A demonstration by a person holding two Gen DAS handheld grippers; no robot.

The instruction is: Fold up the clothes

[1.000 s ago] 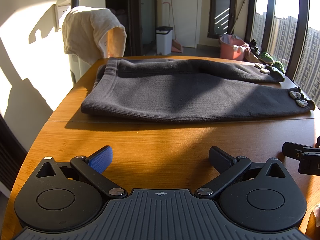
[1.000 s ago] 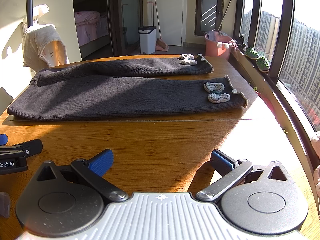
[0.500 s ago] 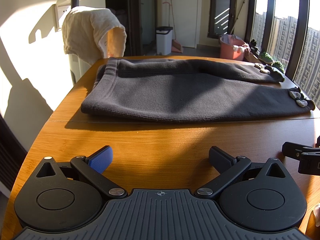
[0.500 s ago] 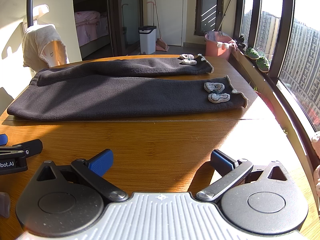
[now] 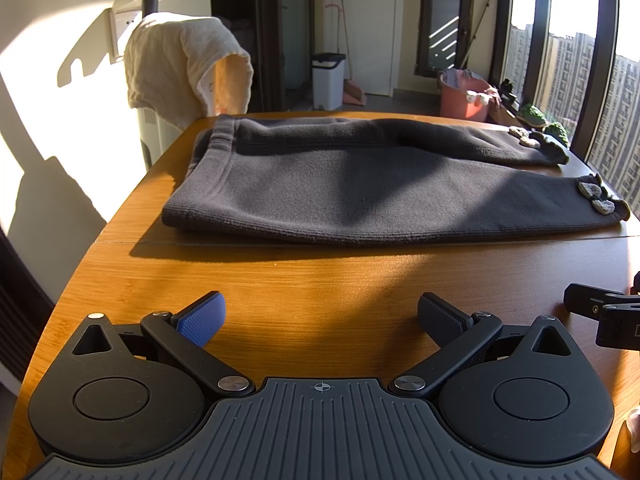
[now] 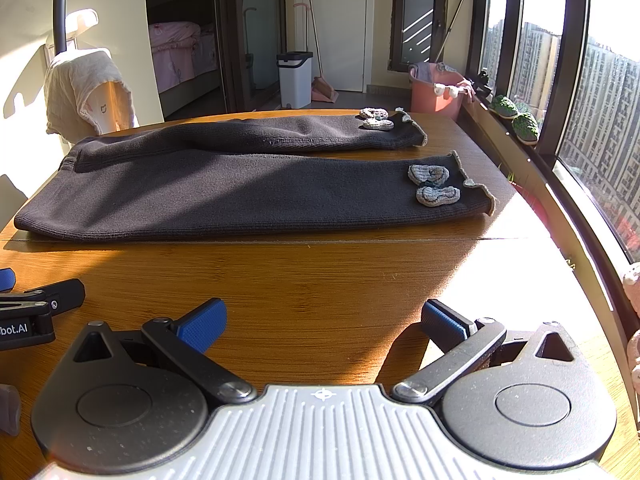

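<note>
The dark pants (image 6: 248,196) lie flat across the wooden counter (image 6: 320,276), both legs stretched out side by side. The left tool (image 5: 320,320) and the right tool (image 6: 324,320) sit well in front of the pants, both spread wide and holding nothing. Folding has not begun. Next, each tool probably needs to reach the pants and pinch an edge.

Right gripper (image 5: 608,312) cut off
</note>
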